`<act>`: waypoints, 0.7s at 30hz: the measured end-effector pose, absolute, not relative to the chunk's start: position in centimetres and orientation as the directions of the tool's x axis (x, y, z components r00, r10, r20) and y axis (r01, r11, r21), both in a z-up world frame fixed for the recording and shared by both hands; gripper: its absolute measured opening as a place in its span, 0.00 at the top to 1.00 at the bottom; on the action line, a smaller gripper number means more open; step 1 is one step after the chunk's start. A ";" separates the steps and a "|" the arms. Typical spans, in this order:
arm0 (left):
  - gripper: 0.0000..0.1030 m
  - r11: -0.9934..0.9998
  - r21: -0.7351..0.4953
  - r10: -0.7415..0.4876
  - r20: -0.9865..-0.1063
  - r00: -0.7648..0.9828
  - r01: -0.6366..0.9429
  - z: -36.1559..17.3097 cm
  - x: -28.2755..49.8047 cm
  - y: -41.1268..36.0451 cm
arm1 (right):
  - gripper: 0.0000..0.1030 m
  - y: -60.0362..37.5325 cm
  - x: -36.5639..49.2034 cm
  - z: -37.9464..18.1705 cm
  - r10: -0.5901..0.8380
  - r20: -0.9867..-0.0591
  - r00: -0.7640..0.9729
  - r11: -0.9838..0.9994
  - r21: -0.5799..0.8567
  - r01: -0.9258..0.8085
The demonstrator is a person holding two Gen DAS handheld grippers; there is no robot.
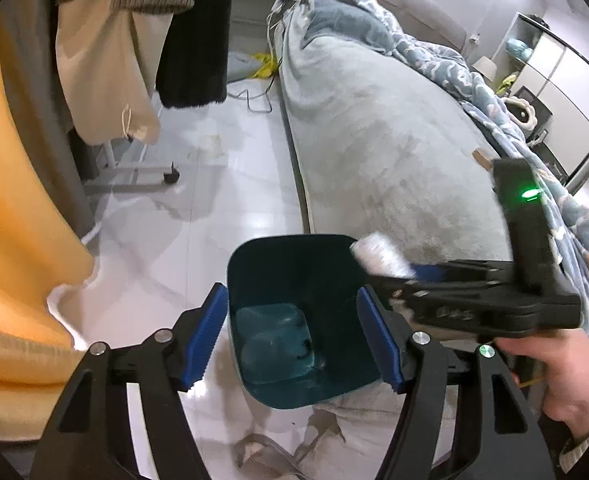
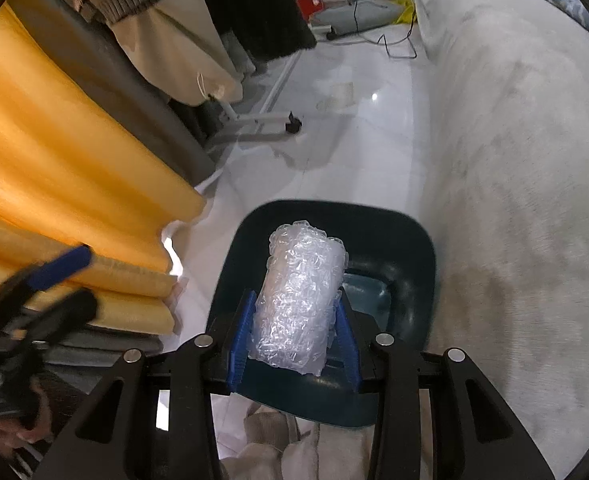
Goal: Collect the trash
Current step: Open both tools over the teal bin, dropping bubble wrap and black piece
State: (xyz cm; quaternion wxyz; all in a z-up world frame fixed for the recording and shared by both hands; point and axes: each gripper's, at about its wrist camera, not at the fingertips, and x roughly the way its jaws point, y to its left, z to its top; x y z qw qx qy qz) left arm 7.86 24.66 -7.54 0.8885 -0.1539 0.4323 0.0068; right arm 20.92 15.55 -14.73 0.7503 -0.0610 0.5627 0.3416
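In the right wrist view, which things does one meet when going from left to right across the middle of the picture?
Orange curtain → white floor → dark bin with the bubble wrap roll held over it → grey bed cover.

My left gripper (image 1: 292,338) hangs above the dark teal bin (image 1: 294,276), jaws apart, nothing between the blue pads. Clear plastic lies on the bin floor. At the bin's right rim, the right gripper (image 1: 398,270) grips a roll of bubble wrap (image 1: 378,256). A grey bed (image 1: 386,148) borders the bin's right.
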 end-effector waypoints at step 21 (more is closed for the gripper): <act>0.43 0.976 -0.214 -0.099 -0.621 0.777 -0.047 -2.2 6.2 23.1 | 0.47 18.5 19.9 -21.2 0.278 -0.959 0.056 0.745 0.178 -0.643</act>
